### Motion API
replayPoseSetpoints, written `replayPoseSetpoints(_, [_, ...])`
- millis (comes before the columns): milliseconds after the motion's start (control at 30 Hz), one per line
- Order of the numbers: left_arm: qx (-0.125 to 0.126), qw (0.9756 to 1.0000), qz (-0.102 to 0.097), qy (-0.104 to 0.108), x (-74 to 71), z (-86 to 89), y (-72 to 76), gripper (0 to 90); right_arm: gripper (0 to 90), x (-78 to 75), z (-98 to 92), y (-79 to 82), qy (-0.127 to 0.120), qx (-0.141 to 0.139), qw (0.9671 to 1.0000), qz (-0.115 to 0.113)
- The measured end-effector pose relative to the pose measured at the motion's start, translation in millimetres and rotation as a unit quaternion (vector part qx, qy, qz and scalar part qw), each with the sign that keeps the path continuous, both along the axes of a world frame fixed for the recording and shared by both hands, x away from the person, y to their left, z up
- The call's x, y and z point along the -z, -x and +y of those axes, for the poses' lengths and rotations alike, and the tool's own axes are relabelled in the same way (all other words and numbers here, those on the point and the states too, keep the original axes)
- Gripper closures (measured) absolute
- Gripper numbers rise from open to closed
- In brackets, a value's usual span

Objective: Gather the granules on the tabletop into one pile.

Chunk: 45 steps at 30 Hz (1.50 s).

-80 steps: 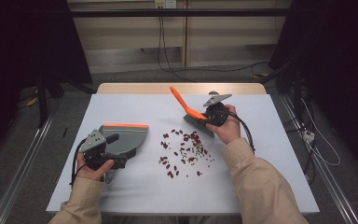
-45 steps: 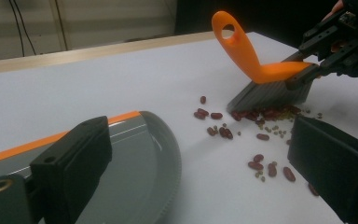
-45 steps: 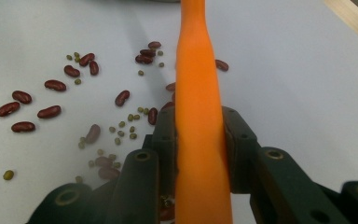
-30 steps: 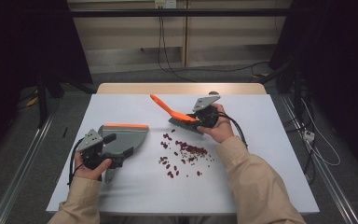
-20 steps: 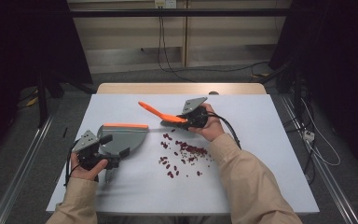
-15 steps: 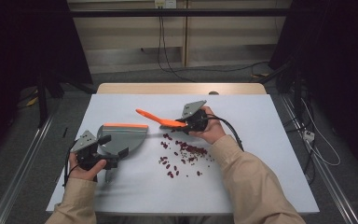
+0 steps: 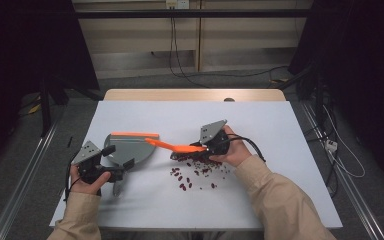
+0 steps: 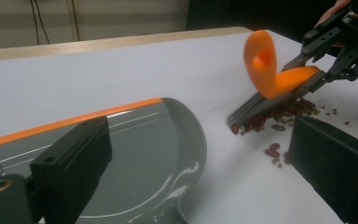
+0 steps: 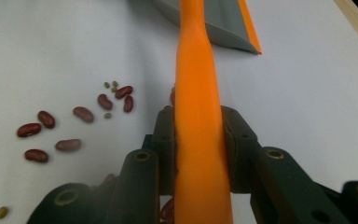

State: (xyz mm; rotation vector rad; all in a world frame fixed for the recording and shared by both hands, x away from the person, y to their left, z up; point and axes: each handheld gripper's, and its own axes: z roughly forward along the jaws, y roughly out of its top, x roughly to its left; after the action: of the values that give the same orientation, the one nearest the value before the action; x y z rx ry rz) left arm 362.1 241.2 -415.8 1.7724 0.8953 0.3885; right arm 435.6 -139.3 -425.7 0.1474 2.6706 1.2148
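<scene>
An orange-handled brush [image 7: 172, 146] lies low over the white table, and my right gripper [image 7: 200, 149] is shut on its handle [image 9: 198, 84]. The bristles [image 8: 256, 105] rest on the table against the left edge of a scatter of red beans [image 7: 195, 172]. A grey dustpan [image 7: 140, 149] with an orange front edge lies flat to the left of the beans. My left gripper [image 7: 117, 156] stands open at the pan's near side. In the left gripper view one jaw is over the dustpan [image 8: 144, 154] and the other is off to its right.
Small green beans are mixed among the red beans [image 9: 74, 121]. The white table [image 7: 280, 130] has bare room at the back and right. A wooden edge [image 7: 195, 95] runs along its far side. Cables trail on the floor beyond.
My right hand swung the brush down from a raised tilt and carried it left, so the bristles now touch the table beside the beans. The left gripper and dustpan barely shifted.
</scene>
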Motion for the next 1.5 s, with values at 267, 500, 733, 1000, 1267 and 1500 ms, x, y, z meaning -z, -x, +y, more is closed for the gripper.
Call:
replayPoseSetpoints(267, [0.001,1.0000,0.000,0.000,-0.1,-1.4,0.3,6.0,71.4,-5.9,-8.2,-2.7,-0.039,0.026,0.9989,0.000])
replayPoseSetpoints(500, [-0.001,1.0000,0.003,0.000,0.9,0.2,-1.2,6.0,71.4,-5.6,10.7,-22.3,-0.042,0.036,0.9984,-0.014])
replayPoseSetpoints(733, [-0.005,1.0000,0.003,0.003,1.1,4.7,-1.6,6.0,71.3,3.6,26.9,-16.5,-0.025,0.000,0.9997,0.003])
replayPoseSetpoints(1000, [-0.007,1.0000,0.004,0.003,1.4,5.8,-1.9,6.0,71.4,-0.8,20.3,2.5,-0.022,-0.030,0.9990,0.025])
replayPoseSetpoints(1267, [-0.004,1.0000,0.003,0.001,1.8,4.1,-2.1,6.0,71.4,-12.8,-5.3,5.6,-0.064,0.034,0.9972,0.021])
replayPoseSetpoints(1500, [0.001,1.0000,0.004,0.001,2.4,0.8,-1.9,6.0,71.3,-15.6,-48.7,4.4,-0.039,0.103,0.9939,-0.014])
